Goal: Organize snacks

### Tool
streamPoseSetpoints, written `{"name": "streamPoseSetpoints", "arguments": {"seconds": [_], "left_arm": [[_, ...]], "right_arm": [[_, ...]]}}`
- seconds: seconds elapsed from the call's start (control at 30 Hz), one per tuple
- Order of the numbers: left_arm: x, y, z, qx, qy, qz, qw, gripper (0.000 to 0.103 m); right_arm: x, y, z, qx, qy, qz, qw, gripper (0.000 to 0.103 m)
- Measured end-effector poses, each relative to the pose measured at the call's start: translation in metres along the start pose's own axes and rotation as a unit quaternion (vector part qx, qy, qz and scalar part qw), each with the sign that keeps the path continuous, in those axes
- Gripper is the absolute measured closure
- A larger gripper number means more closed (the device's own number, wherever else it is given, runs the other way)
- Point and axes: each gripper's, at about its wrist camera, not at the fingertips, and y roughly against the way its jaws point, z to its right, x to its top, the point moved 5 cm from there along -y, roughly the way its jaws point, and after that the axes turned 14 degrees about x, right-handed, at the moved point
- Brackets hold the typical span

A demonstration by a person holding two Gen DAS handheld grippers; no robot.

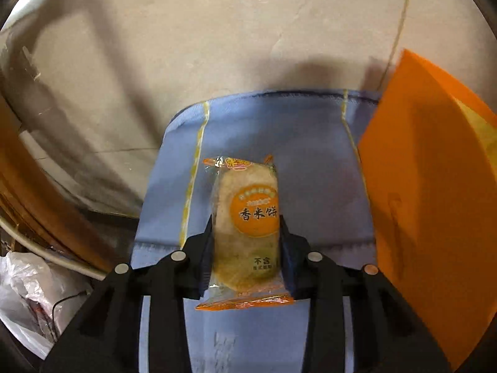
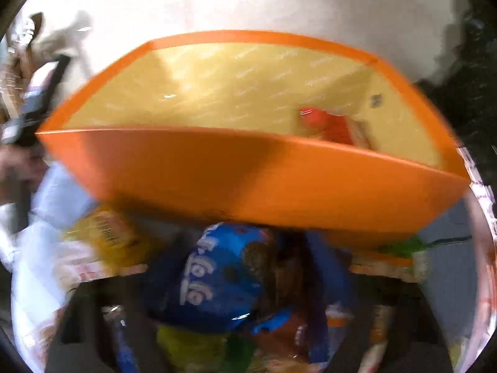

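Observation:
In the left wrist view my left gripper (image 1: 247,220) is shut on a clear packet with an orange label and a pale rice cake inside (image 1: 248,217), held lengthwise over a blue cloth (image 1: 264,124). The orange box (image 1: 428,202) stands just right of it. The right wrist view is blurred. There my right gripper (image 2: 236,283) pinches a crumpled blue snack packet (image 2: 217,276) just in front of the orange box's near wall (image 2: 248,174). The box has a yellow lining and a red packet (image 2: 329,124) lies at its far right.
Several loose snack packets (image 2: 105,233) lie under and around my right gripper. A person's hand with a dark tool (image 2: 28,115) shows at the left edge. A white plastic bag (image 1: 28,289) and a curved wooden rim (image 1: 31,202) sit to the left, above a pale floor (image 1: 217,31).

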Motion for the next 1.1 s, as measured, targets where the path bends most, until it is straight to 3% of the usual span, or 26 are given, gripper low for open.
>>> {"name": "streamPoseSetpoints", "arguments": {"seconds": [0.13,0.3,0.47,0.57,0.7,0.83,1.0,1.1], "left_arm": [[-0.023,0.025,-0.017,-0.016,0.001,0.006,0.9998,0.068],[-0.049,0.068,-0.027,-0.035,0.002,0.026,0.9990,0.068],[-0.072,0.133,-0.032,-0.074,0.022,0.046,0.9960,0.068],[-0.076,0.186,-0.023,-0.087,0.003,0.085,0.9926,0.068],[-0.063,0.232,-0.007,-0.106,-0.020,0.111,0.9879,0.068],[-0.028,0.263,0.009,-0.107,-0.023,0.156,0.9817,0.068],[0.020,0.266,0.031,-0.070,-0.026,0.190,0.9790,0.068],[0.042,0.257,0.048,-0.068,-0.023,0.175,0.9820,0.068]], "right_arm": [[0.000,0.012,-0.001,0.009,-0.009,-0.024,1.000,0.065],[-0.008,0.046,0.008,0.003,-0.031,-0.007,0.999,0.071],[-0.018,0.089,0.011,0.012,-0.046,0.016,0.999,0.078],[-0.009,0.115,0.006,0.024,-0.035,0.036,0.998,0.079],[0.020,0.148,0.008,0.027,-0.019,0.078,0.996,0.079],[0.072,0.178,0.015,0.018,0.003,0.129,0.992,0.079],[0.124,0.186,0.025,0.024,0.011,0.159,0.987,0.079],[0.143,0.181,0.030,0.025,0.008,0.161,0.987,0.079]]}}
